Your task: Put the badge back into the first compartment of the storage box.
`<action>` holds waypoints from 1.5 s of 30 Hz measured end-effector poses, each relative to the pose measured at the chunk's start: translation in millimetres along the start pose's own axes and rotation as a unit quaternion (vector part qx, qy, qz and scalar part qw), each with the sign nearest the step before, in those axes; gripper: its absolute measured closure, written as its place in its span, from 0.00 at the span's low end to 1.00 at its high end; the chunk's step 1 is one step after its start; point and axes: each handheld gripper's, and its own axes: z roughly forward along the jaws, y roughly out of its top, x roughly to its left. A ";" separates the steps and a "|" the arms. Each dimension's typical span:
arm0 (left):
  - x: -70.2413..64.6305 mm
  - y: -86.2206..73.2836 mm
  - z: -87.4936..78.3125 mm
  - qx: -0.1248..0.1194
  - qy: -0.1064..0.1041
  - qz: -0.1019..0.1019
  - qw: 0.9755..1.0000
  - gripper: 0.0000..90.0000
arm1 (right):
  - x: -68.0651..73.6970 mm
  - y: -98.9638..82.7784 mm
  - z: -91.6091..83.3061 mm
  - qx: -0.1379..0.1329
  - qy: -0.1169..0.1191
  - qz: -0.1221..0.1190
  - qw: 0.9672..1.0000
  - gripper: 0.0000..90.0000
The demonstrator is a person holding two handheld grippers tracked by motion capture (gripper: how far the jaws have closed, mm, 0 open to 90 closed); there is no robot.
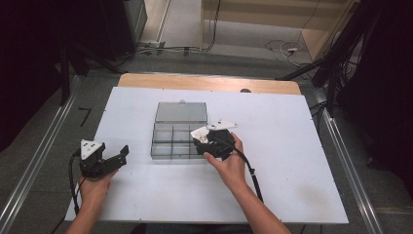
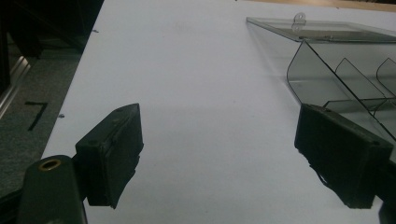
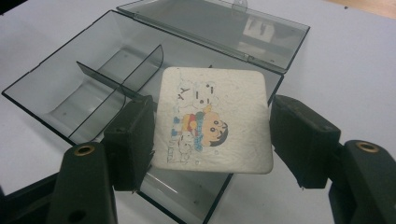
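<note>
A clear grey compartment box [image 1: 168,141] lies open at the table's middle, its lid [image 1: 181,112] folded back flat. My right gripper [image 1: 201,138] hovers over the box's right end, shut on a white square card [image 1: 199,132] with a cartoon print. In the right gripper view the card [image 3: 215,116] sits edge to edge between the two jaws of the gripper [image 3: 212,140], above the box's empty compartments [image 3: 70,88]. My left gripper [image 1: 120,156] rests at the table's left, open and holding nothing. From the left gripper view, that gripper [image 2: 219,154] points along the table with the box [image 2: 336,70] at the right.
A white board [image 1: 292,146] covers the wooden table. Metal rails [image 1: 39,156] run along both sides on the floor. Cables [image 1: 287,48] lie on the floor beyond the far edge. A black cable [image 1: 253,175] trails from the right gripper.
</note>
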 end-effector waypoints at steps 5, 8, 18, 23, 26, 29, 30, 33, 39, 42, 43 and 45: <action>0.6 0.3 0.0 0.001 -0.001 0.001 1.000 0.17 | 1.1 0.3 1.9 0.001 0.001 0.001 1.000 0.34; 0.3 0.2 0.0 0.000 0.000 0.001 1.000 0.17 | 2.1 0.7 3.0 0.001 0.003 0.002 1.000 0.34; 0.6 0.4 -0.1 0.001 -0.001 0.001 1.000 0.17 | 11.3 8.0 8.6 0.002 0.007 -0.008 1.000 0.35; 0.7 0.6 -0.5 0.000 -0.002 0.000 1.000 0.17 | 16.5 11.6 12.5 0.002 0.010 -0.011 1.000 0.34; 1.3 0.5 -0.3 0.001 -0.002 0.000 1.000 0.17 | 19.0 13.3 14.2 0.003 0.011 -0.013 1.000 0.34; 1.1 0.7 -0.4 0.001 -0.002 0.000 1.000 0.17 | 21.1 14.8 16.1 0.002 0.011 -0.012 1.000 0.34; 1.0 0.7 -0.5 0.001 -0.002 0.000 1.000 0.17 | 21.5 15.0 17.0 0.002 0.012 -0.013 1.000 0.34; 0.9 0.6 -0.4 0.001 -0.002 0.000 1.000 0.17 | 23.0 15.3 19.6 0.004 0.013 -0.014 1.000 0.34; 1.2 0.7 -0.3 0.001 -0.003 0.000 1.000 0.17 | 26.2 18.3 23.2 0.005 0.015 -0.015 1.000 0.35; 0.8 0.6 -0.3 0.001 -0.003 0.000 1.000 0.17 | 29.2 20.6 25.1 0.006 0.017 -0.016 1.000 0.34; 0.7 0.6 -0.3 0.001 -0.003 0.001 1.000 0.17 | 30.4 21.3 25.9 0.006 0.018 -0.017 1.000 0.34; 0.7 0.6 -0.3 0.000 -0.003 0.000 1.000 0.17 | 33.0 22.7 27.6 0.006 0.019 -0.019 1.000 0.34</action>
